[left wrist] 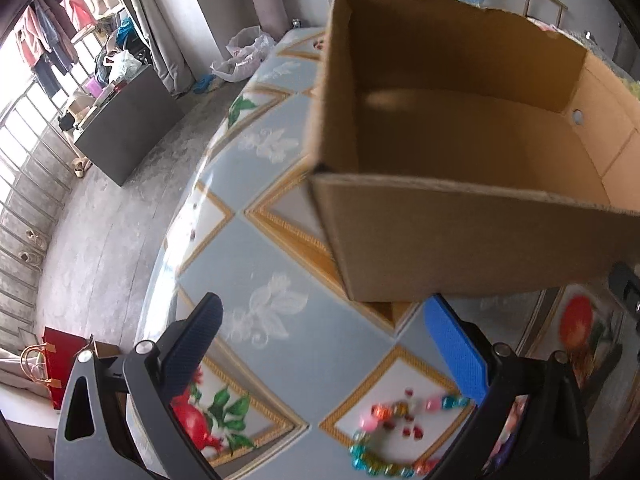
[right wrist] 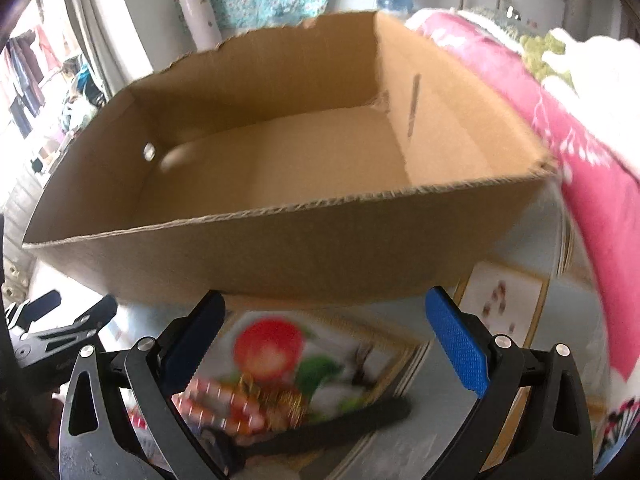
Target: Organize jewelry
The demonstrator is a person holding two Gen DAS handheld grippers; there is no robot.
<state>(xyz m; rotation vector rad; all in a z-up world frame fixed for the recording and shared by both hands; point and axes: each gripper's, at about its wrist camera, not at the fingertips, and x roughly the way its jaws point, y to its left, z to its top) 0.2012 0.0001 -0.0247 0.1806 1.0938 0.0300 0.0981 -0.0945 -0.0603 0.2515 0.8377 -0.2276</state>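
Now the open brown cardboard box stands on the glossy bench patterned with blue-grey and fruit tiles. The left gripper hangs above the bench with its jaws wide apart and nothing between them; a loop of bright multicoloured beads lies on the bench below it, near the box. The right gripper likewise has its jaws spread and empty, over a blurred heap of red and gold jewelry in front of the box.
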